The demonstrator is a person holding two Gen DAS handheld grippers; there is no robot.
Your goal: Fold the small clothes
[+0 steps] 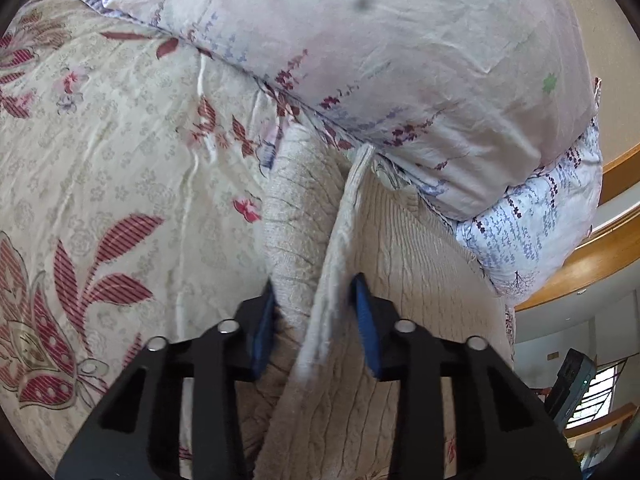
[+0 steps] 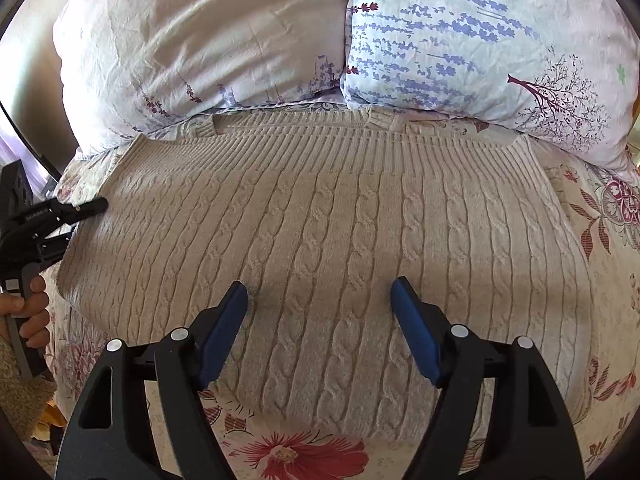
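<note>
A cream cable-knit sweater [image 2: 340,240] lies on a floral bedsheet, its ribbed hem toward the pillows. My right gripper [image 2: 320,296] is open and empty, its blue pads just above the sweater's middle. My left gripper [image 1: 314,292] straddles a folded edge of the sweater [image 1: 340,240], which stands up between the blue pads; the jaws are partly apart and the right pad shows a gap. In the right wrist view the left gripper [image 2: 90,206] sits at the sweater's left edge.
The floral bedsheet [image 1: 100,160] covers the bed. Two large pillows [image 2: 240,40] lie right behind the sweater. A wooden bed frame [image 1: 600,256] curves at the right. My hand [image 2: 28,312] holds the left gripper's handle.
</note>
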